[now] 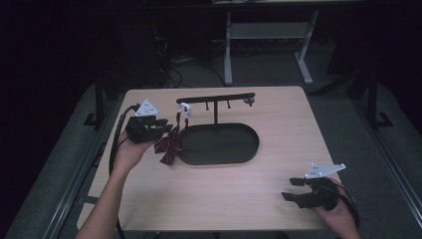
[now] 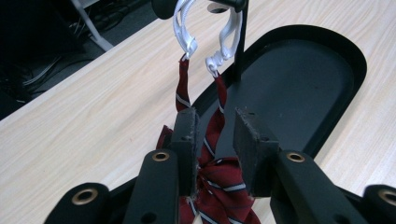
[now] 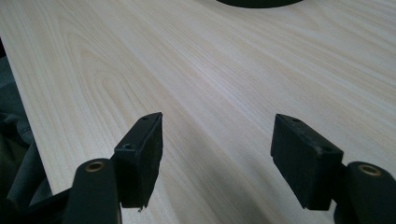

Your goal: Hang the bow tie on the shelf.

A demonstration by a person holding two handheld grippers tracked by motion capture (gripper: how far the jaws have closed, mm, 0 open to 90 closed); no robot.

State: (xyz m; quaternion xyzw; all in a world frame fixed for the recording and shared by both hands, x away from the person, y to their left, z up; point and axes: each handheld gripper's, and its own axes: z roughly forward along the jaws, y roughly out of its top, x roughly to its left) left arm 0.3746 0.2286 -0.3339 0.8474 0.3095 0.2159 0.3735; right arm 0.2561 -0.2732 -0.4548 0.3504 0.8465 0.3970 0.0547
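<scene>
Left gripper view: red striped bow tie (image 2: 219, 179), soft and floppy, hanging by white strap (image 2: 187, 32) from black stand (image 2: 240, 42), between loosened left tongs (image 2: 217, 135); best pinched at knot; right tongs (image 3: 229, 149) wide apart over bench (image 3: 210, 70).

A bow tie (image 1: 169, 144) hangs from the stand (image 1: 215, 98) (over the tray's (image 1: 234, 154) left edge).

one striped bow tie (image 1: 169, 144), one black stand (image 1: 215, 99), two grippers.
</scene>
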